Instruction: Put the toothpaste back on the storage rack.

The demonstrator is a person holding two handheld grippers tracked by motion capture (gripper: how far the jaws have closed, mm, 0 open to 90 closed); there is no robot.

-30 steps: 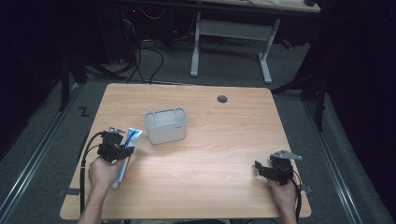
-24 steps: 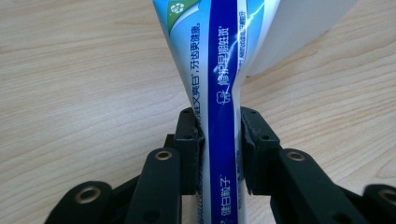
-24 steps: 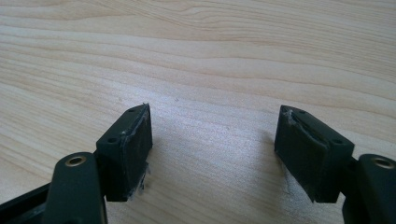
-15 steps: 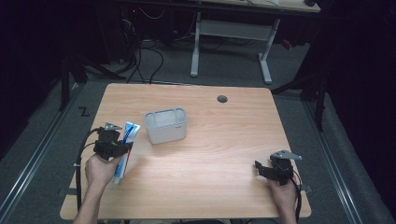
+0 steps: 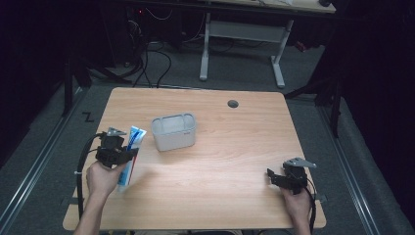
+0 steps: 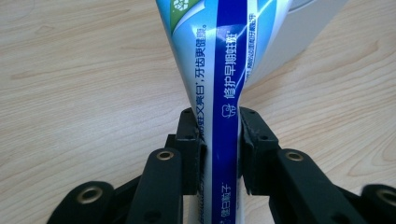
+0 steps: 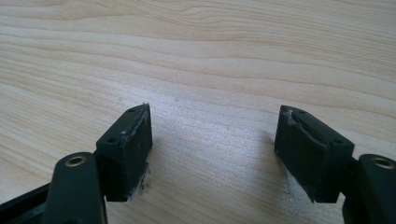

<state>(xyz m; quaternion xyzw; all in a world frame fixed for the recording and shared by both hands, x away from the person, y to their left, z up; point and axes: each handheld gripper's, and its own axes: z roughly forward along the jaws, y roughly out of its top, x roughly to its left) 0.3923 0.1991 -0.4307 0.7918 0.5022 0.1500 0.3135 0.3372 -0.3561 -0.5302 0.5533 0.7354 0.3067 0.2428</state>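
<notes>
A blue and white toothpaste tube (image 5: 131, 154) (image 6: 219, 70) is clamped in my left gripper (image 5: 128, 155) (image 6: 215, 149), which is shut on the tube's narrow part at the table's left side, just above the wood. A pale grey rectangular container (image 5: 173, 131) stands right of the tube, near the table's middle; its white wall (image 6: 299, 32) shows behind the tube in the left gripper view. My right gripper (image 5: 274, 177) (image 7: 212, 149) rests low at the front right of the table, open, with bare wood between its pads.
The wooden table (image 5: 244, 147) has a round cable hole (image 5: 233, 104) near its far edge. A second desk's white legs (image 5: 278, 63) and cables stand on the dark floor beyond. Black cables trail from both grippers toward the front edge.
The left hand has lifted the toothpaste tube slightly off the table and tilted it more upright. The right gripper has stayed where it was.
</notes>
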